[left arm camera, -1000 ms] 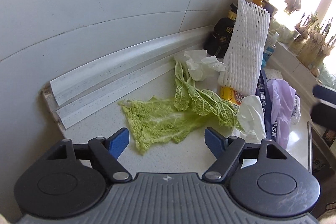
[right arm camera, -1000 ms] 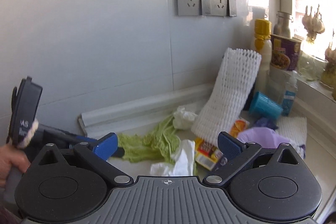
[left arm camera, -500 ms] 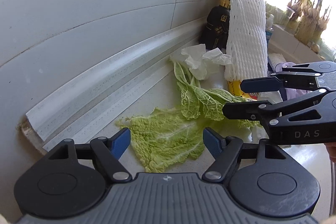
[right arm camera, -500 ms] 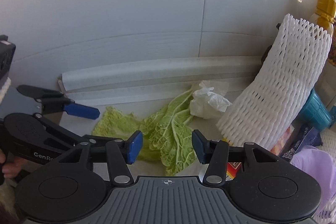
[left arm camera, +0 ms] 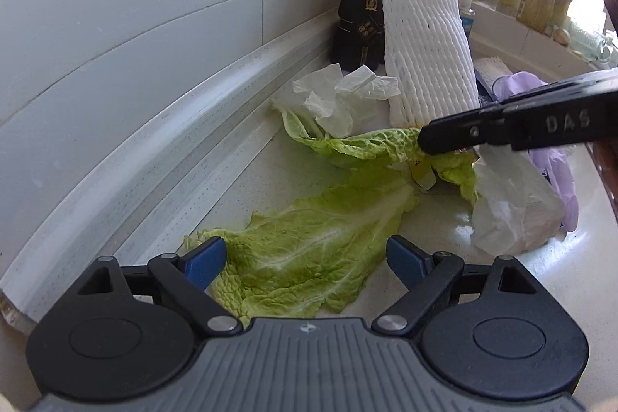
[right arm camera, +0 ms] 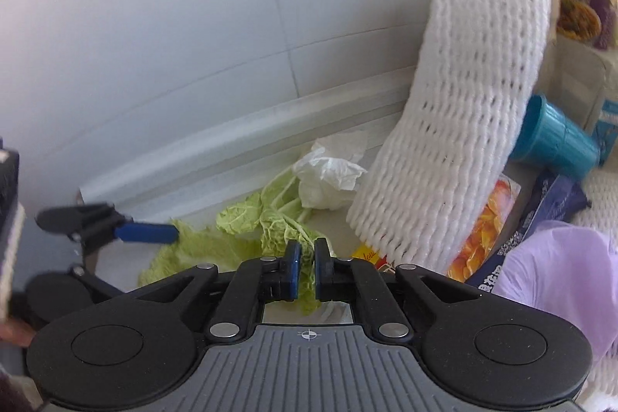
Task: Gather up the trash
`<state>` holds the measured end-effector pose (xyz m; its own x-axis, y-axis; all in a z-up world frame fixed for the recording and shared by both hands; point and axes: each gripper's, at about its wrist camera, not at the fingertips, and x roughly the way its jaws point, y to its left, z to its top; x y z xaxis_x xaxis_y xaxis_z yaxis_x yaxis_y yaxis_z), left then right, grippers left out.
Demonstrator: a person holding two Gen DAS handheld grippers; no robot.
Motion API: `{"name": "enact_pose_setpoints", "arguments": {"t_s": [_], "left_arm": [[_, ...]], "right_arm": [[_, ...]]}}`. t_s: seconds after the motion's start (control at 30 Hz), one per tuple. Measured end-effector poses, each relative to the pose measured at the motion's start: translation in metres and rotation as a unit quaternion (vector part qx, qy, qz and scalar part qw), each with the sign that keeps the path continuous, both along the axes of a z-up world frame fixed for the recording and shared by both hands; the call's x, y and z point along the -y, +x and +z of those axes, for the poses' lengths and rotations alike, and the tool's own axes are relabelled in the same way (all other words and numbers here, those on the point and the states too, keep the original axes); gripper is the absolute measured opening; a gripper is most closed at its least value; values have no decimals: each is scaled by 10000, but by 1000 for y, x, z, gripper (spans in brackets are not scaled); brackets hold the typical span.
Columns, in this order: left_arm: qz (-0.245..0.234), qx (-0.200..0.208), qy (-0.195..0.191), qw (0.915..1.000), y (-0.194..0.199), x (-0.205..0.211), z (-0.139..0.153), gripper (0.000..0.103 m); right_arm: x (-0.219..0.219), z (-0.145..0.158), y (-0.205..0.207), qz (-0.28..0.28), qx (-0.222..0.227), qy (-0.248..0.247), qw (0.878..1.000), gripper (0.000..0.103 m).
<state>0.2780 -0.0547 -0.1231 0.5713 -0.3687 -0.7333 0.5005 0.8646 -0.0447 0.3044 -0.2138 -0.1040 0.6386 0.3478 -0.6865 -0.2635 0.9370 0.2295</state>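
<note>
Two pale green cabbage leaves lie on the white counter by the wall. My left gripper [left arm camera: 305, 259] hovers over the nearer flat leaf [left arm camera: 309, 242]. Its jaws are opening, and the leaf lies between the blue pads without being pinched. My right gripper [right arm camera: 308, 265] is shut on the farther leaf [right arm camera: 282, 222]. In the left wrist view the right gripper [left arm camera: 425, 141] reaches in from the right and pinches that leaf [left arm camera: 363, 145], lifting its edge. A crumpled tissue [left arm camera: 340, 99] rests on the leaf's far end. A white plastic bag [left arm camera: 510, 203] lies to the right.
A white foam net sleeve [right arm camera: 463, 103] leans upright behind the leaves, in front of a dark bottle [left arm camera: 359, 22]. A teal cup [right arm camera: 552, 141], an orange snack packet [right arm camera: 486, 226], a dark blue packet [right arm camera: 548, 207] and purple plastic [right arm camera: 560, 277] crowd the right. The tiled wall lies close behind.
My right gripper came down from the right and shut on the farther cabbage leaf. My left gripper moved in low over the nearer leaf, rolled a little, and its jaws widened.
</note>
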Motion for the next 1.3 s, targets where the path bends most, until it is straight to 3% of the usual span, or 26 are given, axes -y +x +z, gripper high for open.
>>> {"name": "enact_pose_setpoints", "arguments": {"t_s": [0.23,0.43,0.5,0.6,0.73,1.2,1.3], "left_arm": [[-11,102,352,9993,4,11,-1,89],[377,114,220,9990,1,2,5,52],[491,68,114,9987,-1,-1,8,25],[810,7,16,9967,1,-6,14,5],[1184,-262,-469,9915,1,-22,23,4],[1534,-156,-992,9831,-18,-52,67,4],[1587,-125,-1029,9819,-25,-58,72,4]], "right_arm": [[37,7,3,-534,-317,1341,9890,4],[46,14,-4,-711,-344,1887,9789,4],[49,21,-8,-713,-324,2102,9745,4],[48,33,-13,-704,-213,2248,9716,4],[47,53,-18,-663,-59,2339,9700,4],[43,123,-36,-568,482,2530,9646,4],[38,137,-47,-512,639,2384,9677,3]]}}
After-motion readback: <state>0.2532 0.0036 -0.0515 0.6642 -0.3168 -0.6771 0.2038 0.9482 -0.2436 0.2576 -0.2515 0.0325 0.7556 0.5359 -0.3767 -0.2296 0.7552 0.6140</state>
